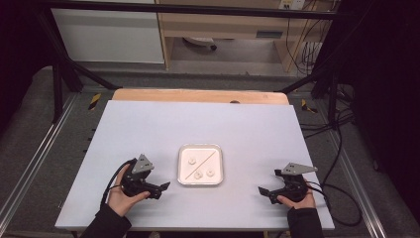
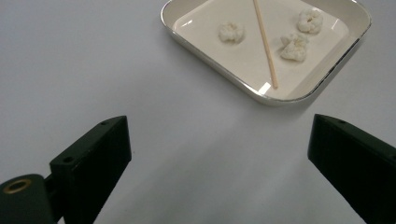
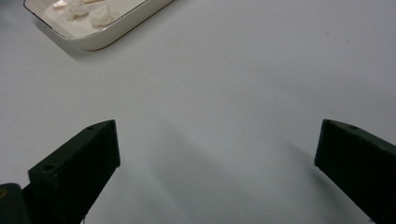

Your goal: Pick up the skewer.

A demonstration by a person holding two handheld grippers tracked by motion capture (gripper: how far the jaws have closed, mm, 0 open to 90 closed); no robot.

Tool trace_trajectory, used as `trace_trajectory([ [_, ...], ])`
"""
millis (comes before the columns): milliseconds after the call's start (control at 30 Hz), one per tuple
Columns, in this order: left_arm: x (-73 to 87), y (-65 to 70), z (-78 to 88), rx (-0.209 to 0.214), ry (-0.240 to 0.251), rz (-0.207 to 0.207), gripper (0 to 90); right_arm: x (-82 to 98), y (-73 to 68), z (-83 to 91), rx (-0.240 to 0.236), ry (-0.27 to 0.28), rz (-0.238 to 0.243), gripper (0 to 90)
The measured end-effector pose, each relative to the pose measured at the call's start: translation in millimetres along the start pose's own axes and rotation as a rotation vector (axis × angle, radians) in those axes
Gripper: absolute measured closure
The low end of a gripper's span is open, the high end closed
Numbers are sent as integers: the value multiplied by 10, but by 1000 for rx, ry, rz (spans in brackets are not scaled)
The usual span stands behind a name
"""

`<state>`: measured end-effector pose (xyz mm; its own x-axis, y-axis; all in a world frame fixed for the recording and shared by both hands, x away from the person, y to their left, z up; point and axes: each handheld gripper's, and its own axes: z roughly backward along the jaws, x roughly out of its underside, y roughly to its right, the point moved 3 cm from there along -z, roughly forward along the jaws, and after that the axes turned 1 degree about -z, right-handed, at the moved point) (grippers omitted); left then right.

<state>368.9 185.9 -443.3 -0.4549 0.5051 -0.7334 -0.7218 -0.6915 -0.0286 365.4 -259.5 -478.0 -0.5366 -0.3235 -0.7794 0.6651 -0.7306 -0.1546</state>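
In the square white tray point(image 2: 336, 51), a thin wooden skewer point(image 2: 264, 42) looks light and brittle; either spread-jawed, empty gripper should pinch it mid-length.

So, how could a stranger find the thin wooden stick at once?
Look at the white square tray in the middle of the white table, between both grippers. The stick lies diagonally inside it, long, straight and tan, unlike the three lumpy white pieces.
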Motion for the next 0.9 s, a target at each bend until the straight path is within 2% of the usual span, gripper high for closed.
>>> trace_trajectory([
  [333,-243,104,-99,9,-1,-15,69,-2,-3,-4,0,0,6,8],
  [533,-372,147,-233,6,-27,-16,81,1,-4,-7,0,-1,5,8],
  [700,-417,178,-304,9,-42,-25,91,1,-4,-9,-2,-2,5,8],
  [800,-450,190,-355,14,-50,-19,115,1,-5,-10,-2,-4,4,8],
  [900,-480,208,-409,17,-58,-19,187,1,-6,-10,-1,-4,4,8],
])
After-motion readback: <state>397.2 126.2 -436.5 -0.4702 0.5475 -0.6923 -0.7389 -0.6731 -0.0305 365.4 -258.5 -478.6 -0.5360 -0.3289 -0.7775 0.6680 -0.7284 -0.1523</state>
